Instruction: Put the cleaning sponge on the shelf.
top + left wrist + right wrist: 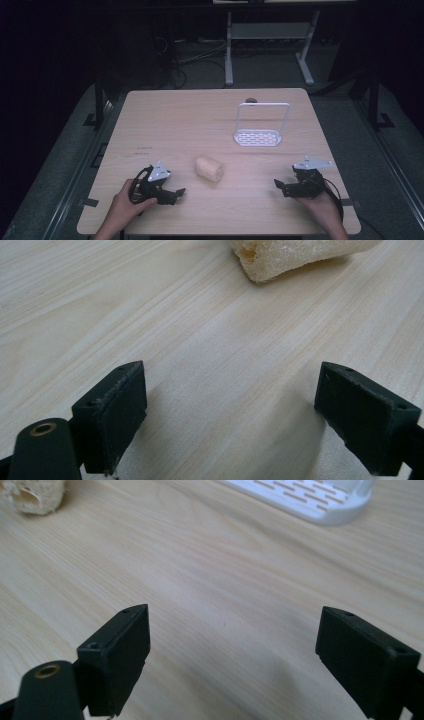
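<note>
A pale beige loofah piece [209, 169] lies on the wooden table [190, 120], near the front middle. My left gripper [175, 195] rests low at the front left, open and holding nothing, with the loofah a short way ahead to its right. In the left gripper view the loofah [295, 255] sits at the top edge, beyond the open left gripper [230, 385]. My right gripper [281, 187] is at the front right, open and holding nothing. Its own view has the open right gripper [232, 625] over bare wood, with the loofah [32, 495] at top left.
A white slotted rack [258, 136] with a tall hoop handle stands right of centre on the table, and its base [310, 497] appears in the right gripper view. Beyond the table's far edge stand a metal desk frame [270, 45] and floor cables.
</note>
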